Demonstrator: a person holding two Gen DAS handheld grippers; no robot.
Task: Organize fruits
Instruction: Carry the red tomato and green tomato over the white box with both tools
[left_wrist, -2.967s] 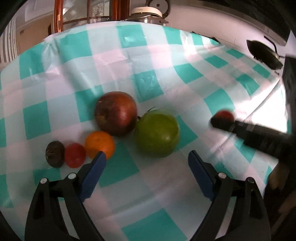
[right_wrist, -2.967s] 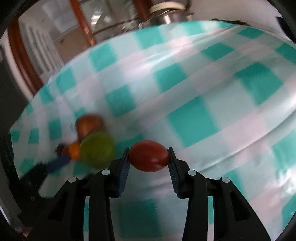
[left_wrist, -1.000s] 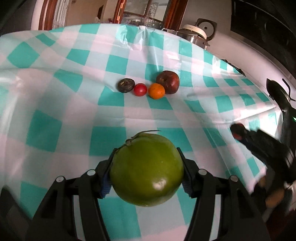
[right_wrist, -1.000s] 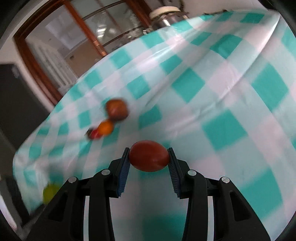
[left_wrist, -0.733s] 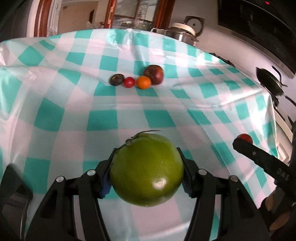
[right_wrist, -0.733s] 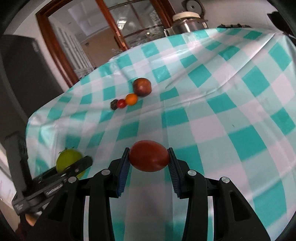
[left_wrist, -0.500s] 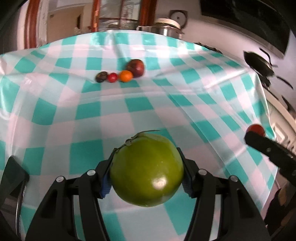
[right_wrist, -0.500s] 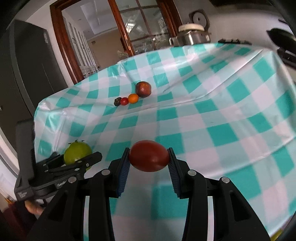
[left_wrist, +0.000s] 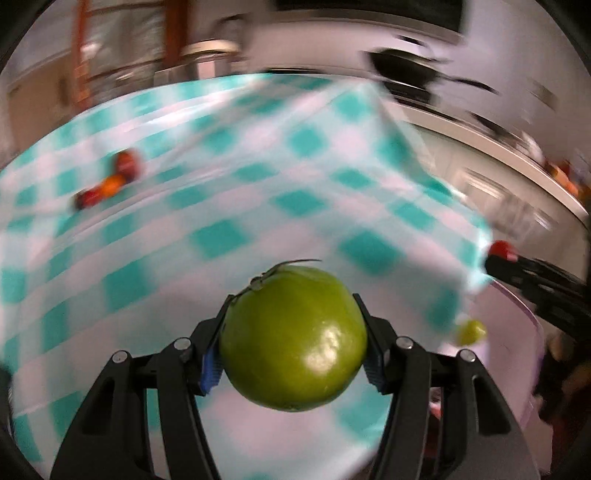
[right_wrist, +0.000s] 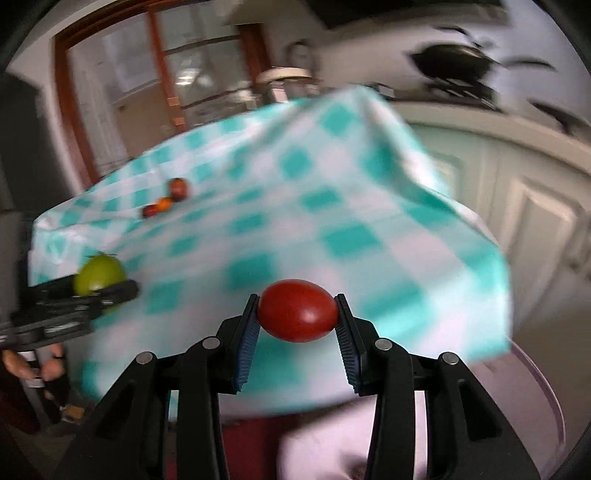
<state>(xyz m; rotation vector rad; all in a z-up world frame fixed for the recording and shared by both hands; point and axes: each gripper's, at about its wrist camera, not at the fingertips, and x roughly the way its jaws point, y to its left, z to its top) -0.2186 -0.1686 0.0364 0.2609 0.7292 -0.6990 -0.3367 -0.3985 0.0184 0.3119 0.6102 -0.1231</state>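
Left wrist view: the left gripper (left_wrist: 291, 343) clamps a green apple (left_wrist: 293, 338) above the checked tablecloth (left_wrist: 258, 206). The right gripper (right_wrist: 297, 325) pinches a red tomato (right_wrist: 297, 311) over the tablecloth's near corner. Four small fruits (right_wrist: 164, 201) lie in a row far across the tablecloth.

Bright daylight, heavy motion blur

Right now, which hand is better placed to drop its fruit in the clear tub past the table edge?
Right, probably. The right gripper holds its red tomato near the tablecloth edge, tub just below. The left gripper, clamping the green fruit, sits over the cloth.
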